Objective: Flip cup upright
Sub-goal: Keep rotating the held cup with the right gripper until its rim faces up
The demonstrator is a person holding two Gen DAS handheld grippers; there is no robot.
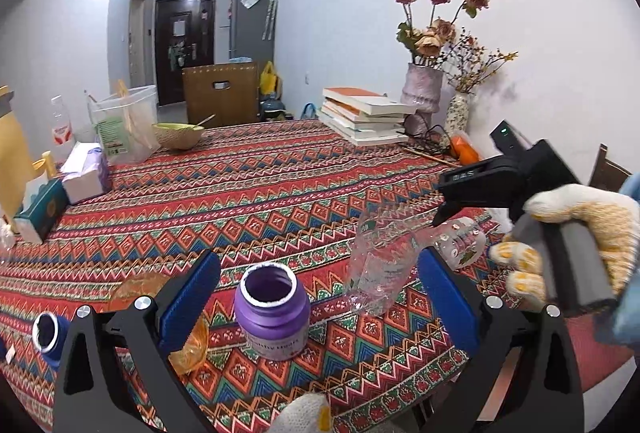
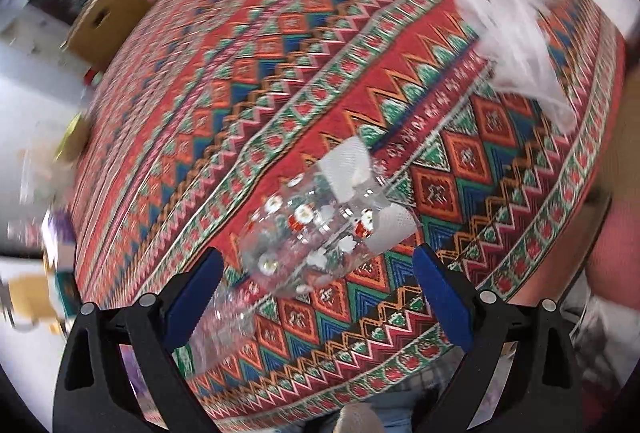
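A clear glass cup with small red and white printed figures (image 2: 316,229) lies on its side on the patterned tablecloth (image 2: 360,45). It also shows in the left wrist view (image 1: 460,241), low at the right. My right gripper (image 2: 318,297) is open, its blue pads on either side of the cup and a little short of it; in the left wrist view its black body (image 1: 480,189) hangs just above the cup. My left gripper (image 1: 316,297) is open and empty, above a purple jar.
A purple open jar (image 1: 272,309) and a clear cut plastic bottle (image 1: 380,257) stand between my left fingers. An orange glass (image 1: 192,345) and a dark blue jar (image 1: 48,333) lie at the left. Books (image 1: 368,117), vases, tissue boxes and a bowl stand farther back.
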